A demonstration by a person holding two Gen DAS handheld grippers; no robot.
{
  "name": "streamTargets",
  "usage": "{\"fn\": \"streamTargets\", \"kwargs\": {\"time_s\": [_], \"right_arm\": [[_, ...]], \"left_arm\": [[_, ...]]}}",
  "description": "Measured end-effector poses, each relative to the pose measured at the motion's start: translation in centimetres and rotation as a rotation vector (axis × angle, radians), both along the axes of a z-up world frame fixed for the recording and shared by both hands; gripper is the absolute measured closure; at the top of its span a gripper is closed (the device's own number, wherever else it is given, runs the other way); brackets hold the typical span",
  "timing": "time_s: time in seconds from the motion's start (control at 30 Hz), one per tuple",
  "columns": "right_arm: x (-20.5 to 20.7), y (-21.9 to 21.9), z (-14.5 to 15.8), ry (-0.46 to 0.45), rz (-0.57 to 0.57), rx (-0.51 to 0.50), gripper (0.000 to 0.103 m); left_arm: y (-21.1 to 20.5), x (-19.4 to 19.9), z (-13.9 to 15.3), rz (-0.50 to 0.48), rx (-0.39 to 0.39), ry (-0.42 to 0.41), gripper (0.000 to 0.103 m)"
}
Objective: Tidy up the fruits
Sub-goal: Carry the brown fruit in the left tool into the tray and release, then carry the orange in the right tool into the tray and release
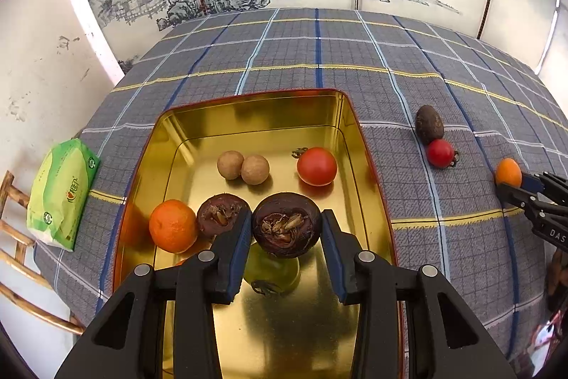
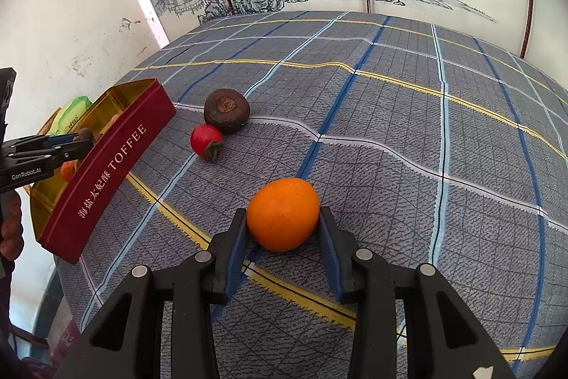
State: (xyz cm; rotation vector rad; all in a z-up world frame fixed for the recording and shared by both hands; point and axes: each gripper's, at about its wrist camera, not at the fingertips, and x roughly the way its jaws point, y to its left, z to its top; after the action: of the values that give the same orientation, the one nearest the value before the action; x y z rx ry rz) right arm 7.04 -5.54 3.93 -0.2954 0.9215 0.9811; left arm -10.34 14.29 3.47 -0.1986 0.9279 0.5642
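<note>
Left wrist view, item by item. My left gripper is clamped on a dark purple-brown water chestnut, its blue pads pressing both flanks, held above the gold interior of the tin. I cannot tell whether the chestnut touches the tin floor.

Contents of the tin, as I read them:
- a second water chestnut, just left of the gripped one, touching the left finger;
- an orange mandarin beside it, near the left wall;
- two tan longans, touching each other, toward the middle;
- a red tomato with a small calyx, right of the longans;
- a green fruit under the gripped chestnut, mostly hidden.

A green tissue pack lies on the plaid tablecloth left of the tin, near the table edge.

Right wrist view. My right gripper is clamped on an orange kumquat-like fruit that rests on the tablecloth, well right of the tin. The tin's red outer wall reads TOFFEE. Farther back on the cloth, between tin and orange fruit, a loose water chestnut sits touching a small red tomato. The left gripper shows at the frame's left edge, over the tin.
</note>
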Motion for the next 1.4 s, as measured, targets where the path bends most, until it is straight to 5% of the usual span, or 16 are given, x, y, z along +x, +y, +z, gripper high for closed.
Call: {"fn": "streamTargets", "kwargs": {"time_s": [0.3, 0.67, 1.4], "right_arm": [[0.0, 0.0, 0.0, 0.000, 0.000, 0.000, 0.067], [0.0, 0.0, 0.0, 0.000, 0.001, 0.000, 0.067], [-2.5, -0.4, 1.0, -0.038, 0.025, -0.002, 0.067]], "left_arm": [[0.0, -0.2, 0.0, 0.010, 0.008, 0.005, 0.062], [-0.2, -0.9, 0.6, 0.035, 0.023, -0.015, 0.048], [-1.0, -5.8, 1.3, 0.113, 0.043, -0.040, 0.048]]}}
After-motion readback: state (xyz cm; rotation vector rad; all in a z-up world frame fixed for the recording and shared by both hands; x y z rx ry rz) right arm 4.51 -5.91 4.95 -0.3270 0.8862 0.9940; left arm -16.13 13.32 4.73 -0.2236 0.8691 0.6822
